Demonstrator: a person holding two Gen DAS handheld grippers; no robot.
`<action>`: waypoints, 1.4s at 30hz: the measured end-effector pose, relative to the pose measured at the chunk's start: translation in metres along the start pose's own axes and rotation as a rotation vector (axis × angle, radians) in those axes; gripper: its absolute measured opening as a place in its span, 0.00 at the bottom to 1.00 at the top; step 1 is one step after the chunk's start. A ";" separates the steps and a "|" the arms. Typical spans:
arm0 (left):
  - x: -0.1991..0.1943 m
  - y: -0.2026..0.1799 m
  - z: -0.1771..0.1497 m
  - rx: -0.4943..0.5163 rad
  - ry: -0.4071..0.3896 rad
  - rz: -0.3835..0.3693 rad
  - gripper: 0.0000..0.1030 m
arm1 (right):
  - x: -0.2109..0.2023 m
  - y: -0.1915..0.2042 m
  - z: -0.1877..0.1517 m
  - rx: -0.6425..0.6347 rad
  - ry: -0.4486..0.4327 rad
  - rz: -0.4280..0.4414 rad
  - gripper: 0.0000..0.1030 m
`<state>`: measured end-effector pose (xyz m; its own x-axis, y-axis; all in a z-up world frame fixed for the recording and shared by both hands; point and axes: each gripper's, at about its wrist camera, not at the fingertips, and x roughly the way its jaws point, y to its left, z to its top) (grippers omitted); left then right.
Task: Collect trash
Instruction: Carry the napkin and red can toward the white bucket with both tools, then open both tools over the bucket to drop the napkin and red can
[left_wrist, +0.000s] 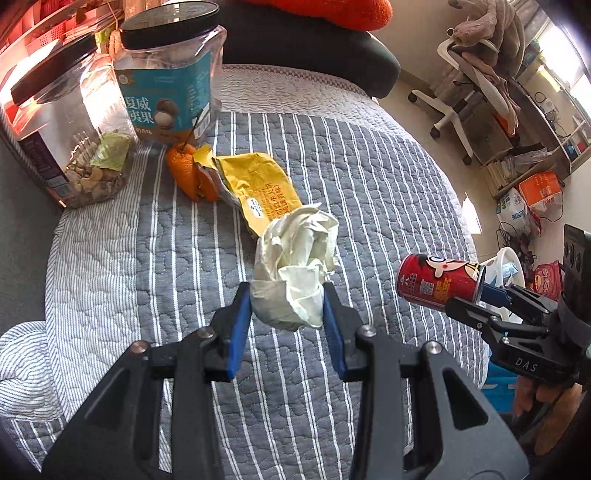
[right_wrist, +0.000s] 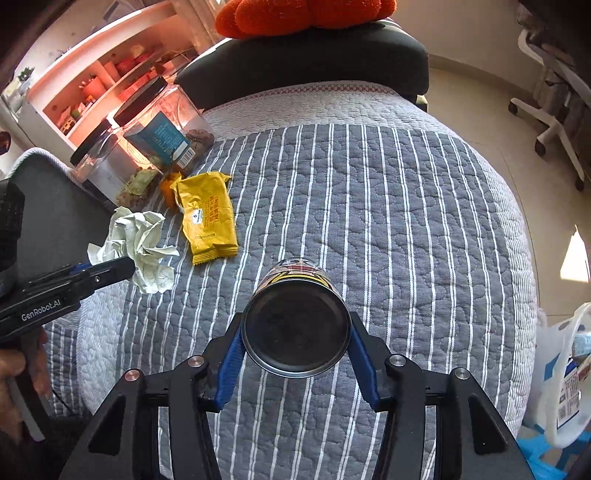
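My left gripper (left_wrist: 286, 291) is shut on a crumpled white paper ball (left_wrist: 295, 254), held above the striped grey quilt (left_wrist: 369, 166). In the right wrist view the same paper (right_wrist: 144, 236) sticks out of the left gripper (right_wrist: 122, 266) at the left edge. My right gripper (right_wrist: 297, 325) is shut on a red drink can (right_wrist: 295, 328), its dark bottom towards the camera. The left wrist view shows that can (left_wrist: 436, 284) lifted off the quilt at the right, in the right gripper (left_wrist: 484, 295). A yellow snack wrapper (left_wrist: 258, 184) and orange peel (left_wrist: 184, 170) lie on the quilt.
Two clear jars with black lids (left_wrist: 170, 74) (left_wrist: 74, 129) stand at the quilt's far left corner. A white plastic bag (right_wrist: 569, 369) hangs open beyond the quilt's right edge. A black cushion (right_wrist: 314, 62) lies behind; an office chair (left_wrist: 472, 74) stands on the floor.
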<state>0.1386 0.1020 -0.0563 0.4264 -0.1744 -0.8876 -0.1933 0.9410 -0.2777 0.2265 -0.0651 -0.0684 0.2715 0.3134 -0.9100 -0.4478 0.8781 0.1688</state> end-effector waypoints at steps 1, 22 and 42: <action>0.001 -0.006 0.000 0.009 0.000 -0.006 0.38 | -0.006 -0.004 -0.004 0.000 0.000 -0.002 0.52; 0.040 -0.152 0.004 0.200 0.034 -0.153 0.38 | -0.114 -0.166 -0.071 0.291 -0.099 -0.124 0.52; 0.094 -0.336 -0.019 0.467 0.079 -0.372 0.38 | -0.183 -0.316 -0.160 0.629 -0.172 -0.232 0.52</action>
<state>0.2265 -0.2364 -0.0531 0.3204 -0.5208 -0.7912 0.3729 0.8372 -0.4001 0.1821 -0.4580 -0.0159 0.4554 0.0996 -0.8847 0.2032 0.9559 0.2122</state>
